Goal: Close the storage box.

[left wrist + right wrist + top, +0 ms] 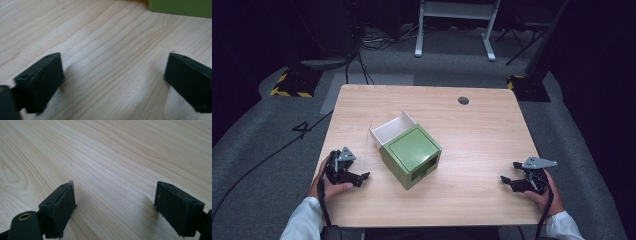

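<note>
High view: a light wooden desk (482, 135) fills the middle of the frame. A green box (411, 156) sits just left of centre, turned at an angle to the desk edges. A white drawer (391, 130) stands pulled out of it toward the upper left; its inside looks bare. The left gripper (360, 177) lies at the lower left of the frame, held in a hand (328, 186) near the desk's front edge, jaws pointing right toward the box and apart from it. The right gripper (507, 181) lies at the lower right, held in the other hand (546, 196), jaws pointing left toward the box, well apart from it. A small dark round hole (463, 100) sits near the desk's far edge. White sleeves enter at the bottom corners.

Left gripper view: the two black jaws stand wide, bare wood grain between them, nothing held. A green edge of the box (180, 7) shows at the upper right of the frame, clear of the jaws.

Right gripper view: the black jaws stand wide apart, low over the desk, with wood grain between them and nothing gripped.
</note>
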The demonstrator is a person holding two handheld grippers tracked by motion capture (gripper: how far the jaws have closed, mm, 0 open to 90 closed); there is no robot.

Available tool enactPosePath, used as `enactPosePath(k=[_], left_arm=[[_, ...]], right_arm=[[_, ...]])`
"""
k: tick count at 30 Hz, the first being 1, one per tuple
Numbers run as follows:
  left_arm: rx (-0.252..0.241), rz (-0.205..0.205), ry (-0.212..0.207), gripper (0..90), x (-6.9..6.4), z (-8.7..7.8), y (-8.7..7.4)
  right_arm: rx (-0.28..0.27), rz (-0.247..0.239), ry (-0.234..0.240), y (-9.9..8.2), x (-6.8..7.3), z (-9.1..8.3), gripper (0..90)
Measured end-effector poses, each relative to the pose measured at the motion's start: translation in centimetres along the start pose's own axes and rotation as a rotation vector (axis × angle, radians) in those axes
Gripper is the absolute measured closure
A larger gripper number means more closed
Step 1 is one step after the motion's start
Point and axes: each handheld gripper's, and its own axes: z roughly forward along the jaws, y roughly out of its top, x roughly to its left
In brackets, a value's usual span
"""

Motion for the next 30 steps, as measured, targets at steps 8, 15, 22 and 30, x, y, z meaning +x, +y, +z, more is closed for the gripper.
enactPosePath(k=[8,15,22,30], left_arm=[[-0.069,-0.021,0.015,22.4,1.2,-0.9,1.6],[-0.169,-0.036,0.085,23.3,2.2,-2.6,4.6],[-0.229,-0.051,0.119,24.9,2.8,-2.9,7.0],[-0.222,-0.075,0.105,24.0,4.4,-1.4,7.9]], right_arm=[[0.001,0.001,0.002,0.0,0.0,0.0,16.9],[0.001,0.002,0.002,0.0,0.0,0.0,16.6],[0.001,0.000,0.000,0.0,0.0,0.0,16.5],[0.001,0.001,-0.001,0.0,0.0,0.0,16.5]])
